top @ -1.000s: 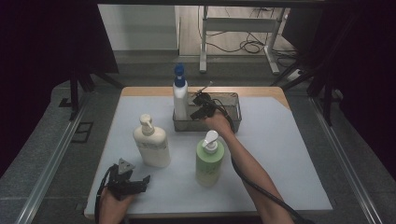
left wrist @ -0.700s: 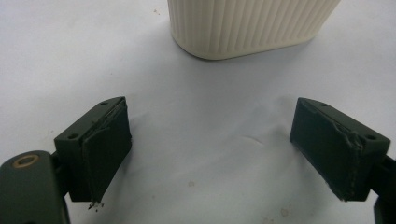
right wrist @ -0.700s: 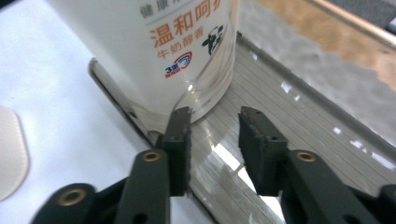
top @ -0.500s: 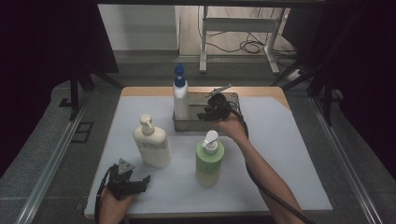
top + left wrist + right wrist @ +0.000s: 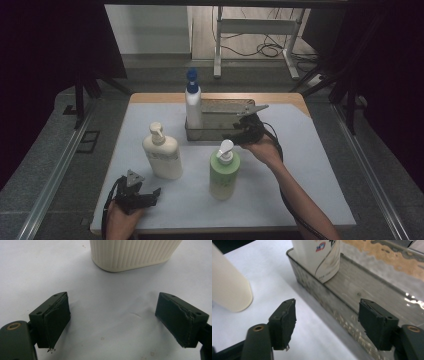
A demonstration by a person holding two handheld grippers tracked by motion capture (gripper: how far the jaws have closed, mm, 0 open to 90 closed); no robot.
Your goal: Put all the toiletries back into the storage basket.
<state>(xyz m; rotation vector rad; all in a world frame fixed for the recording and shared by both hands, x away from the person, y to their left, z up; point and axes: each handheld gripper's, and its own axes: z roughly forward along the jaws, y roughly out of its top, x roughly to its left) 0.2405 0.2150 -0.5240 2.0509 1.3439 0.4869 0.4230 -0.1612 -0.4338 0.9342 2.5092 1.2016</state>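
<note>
While your right gripper (image 5: 327, 325) stands with its jaws spread wide and nothing between them, it has drawn back from the white bottle (image 5: 193, 102) and now sits over the near wall of the clear tray (image 5: 220, 134). A second ago it was up against that bottle at the tray's left end; the bottle stays upright inside (blue cap on top), so that placement looks finished and the hand is free for the next one.

Just in front of your right hand stands the green bottle (image 5: 223, 172), on the table (image 5: 310, 165), near the tray but outside it. It looks like the natural next pick.

Your left gripper (image 5: 123, 320) also has its jaws apart and empty, resting low at the table's near left edge and unmoved over the last second. Ahead of it stands the cream bottle (image 5: 132, 253), close but untouched, also waiting outside the tray.
</note>
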